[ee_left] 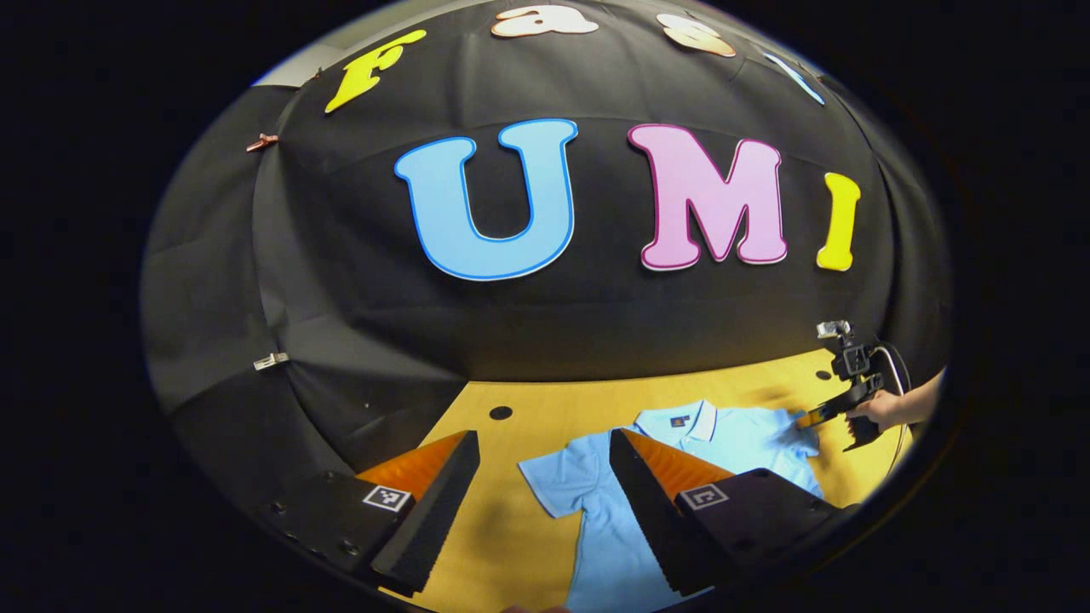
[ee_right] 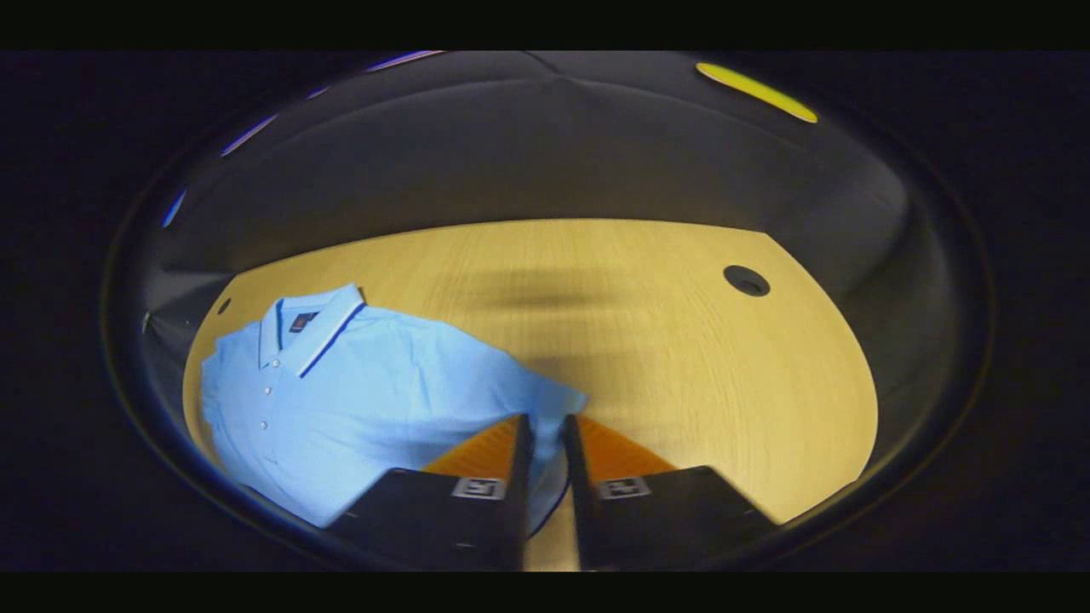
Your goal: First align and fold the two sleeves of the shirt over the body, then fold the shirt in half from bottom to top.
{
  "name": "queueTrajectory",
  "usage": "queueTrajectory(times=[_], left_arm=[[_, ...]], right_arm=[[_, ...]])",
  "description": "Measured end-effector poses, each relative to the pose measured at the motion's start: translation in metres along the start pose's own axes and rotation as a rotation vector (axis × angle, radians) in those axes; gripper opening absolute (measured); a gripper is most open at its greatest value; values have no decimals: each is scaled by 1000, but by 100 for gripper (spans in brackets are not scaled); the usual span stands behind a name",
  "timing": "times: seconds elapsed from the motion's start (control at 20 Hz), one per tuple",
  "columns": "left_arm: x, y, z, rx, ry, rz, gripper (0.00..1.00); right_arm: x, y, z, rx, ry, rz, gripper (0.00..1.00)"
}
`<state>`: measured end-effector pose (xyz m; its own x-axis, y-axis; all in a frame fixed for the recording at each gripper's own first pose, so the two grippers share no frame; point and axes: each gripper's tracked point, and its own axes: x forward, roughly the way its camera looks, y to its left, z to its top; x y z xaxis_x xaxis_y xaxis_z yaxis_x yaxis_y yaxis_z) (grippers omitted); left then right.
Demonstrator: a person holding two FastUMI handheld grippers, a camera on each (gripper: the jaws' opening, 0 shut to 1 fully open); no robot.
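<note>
The right gripper (ee_right: 545, 434) has its fingers drawn nearly together, pinching the edge of the shirt's sleeve (ee_right: 553, 404) between them. From the left gripper view that same gripper (ee_left: 822, 415) sits at the far sleeve, held by a hand (ee_left: 886, 409) reaching in from the side. The left gripper (ee_left: 541, 447) hangs above the table (ee_left: 494, 528) with its fingers spread wide, holding nothing. The light blue shirt (ee_right: 358, 400) lies flat, collar (ee_right: 328, 328) toward the booth wall (ee_left: 528, 332).
</note>
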<state>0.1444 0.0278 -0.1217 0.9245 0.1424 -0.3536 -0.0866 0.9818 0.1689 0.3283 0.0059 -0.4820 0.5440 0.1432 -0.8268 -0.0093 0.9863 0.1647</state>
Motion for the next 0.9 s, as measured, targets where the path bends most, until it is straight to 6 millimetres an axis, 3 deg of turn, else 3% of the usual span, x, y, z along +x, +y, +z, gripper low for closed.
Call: queueTrajectory(times=[0.05, 0.1, 0.15, 0.25, 0.3, 0.45, 0.5, 0.55, 0.75, 0.9], left_arm=[[0, 1, -1, 7, 3, -6, 99], [0, 3, -2, 10, 4, -11, 99], [1, 5, -2, 11, 3, -13, 99], [2, 16, -4, 9, 0, -6, 99], [4, 21, -7, 7, 4, 2, 99], [9, 34, -18, -2, 25, 13, 98], [12, 36, -21, -11, 30, 11, 99], [15, 37, -26, -26, 46, 5, 99], [28, 46, -51, -99, 134, 14, 99], [41, 60, -68, -121, 181, 39, 99]], right_arm=[[1, 4, 0, 12, 4, -5, 10], [1, 6, 3, 27, -3, 4, 4], [-3, 10, 7, 36, -14, 16, 9], [-18, 22, 28, 50, -78, 48, 9], [-28, 35, 39, 50, -111, 73, 4], [-58, 87, 57, 56, -152, 197, 7], [-62, 103, 55, 53, -142, 237, 9], [-59, 115, 45, 37, -114, 251, 4], [-27, 118, 4, -65, -8, 182, 3], [-15, 115, -4, -36, 11, 169, 23]])
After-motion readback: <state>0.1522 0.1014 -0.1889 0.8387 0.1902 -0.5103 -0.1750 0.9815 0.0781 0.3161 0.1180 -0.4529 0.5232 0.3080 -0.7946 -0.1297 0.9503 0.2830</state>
